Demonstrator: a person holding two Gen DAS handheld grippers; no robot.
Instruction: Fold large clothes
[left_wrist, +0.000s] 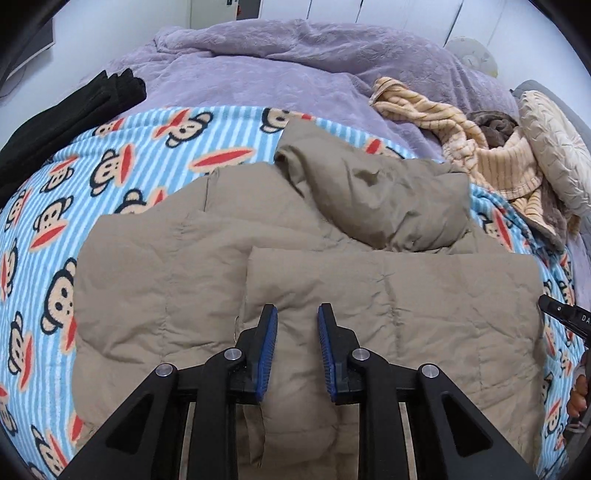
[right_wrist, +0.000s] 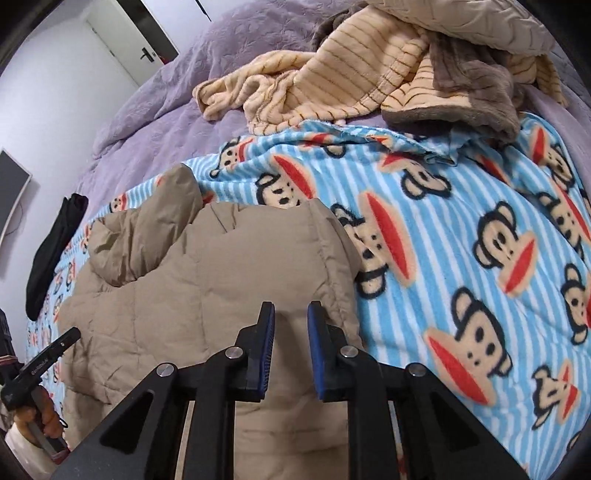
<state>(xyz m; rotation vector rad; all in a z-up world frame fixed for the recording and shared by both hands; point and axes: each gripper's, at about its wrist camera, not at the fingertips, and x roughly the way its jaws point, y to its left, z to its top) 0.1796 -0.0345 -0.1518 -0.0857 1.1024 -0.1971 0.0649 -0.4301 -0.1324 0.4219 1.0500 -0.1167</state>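
Through my left wrist view my left gripper (left_wrist: 297, 312) hangs parted and empty over the tan puffer jacket (left_wrist: 295, 258) lying on the monkey-print blanket (left_wrist: 110, 155), and through my right wrist view my right gripper (right_wrist: 291, 308) gapes, holding nothing, above that jacket's edge nearest the blanket's bare stretch.

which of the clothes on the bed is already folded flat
The black garment at the bed's far left edge; the tan puffer jacket is half-folded, the striped cream clothes lie crumpled.
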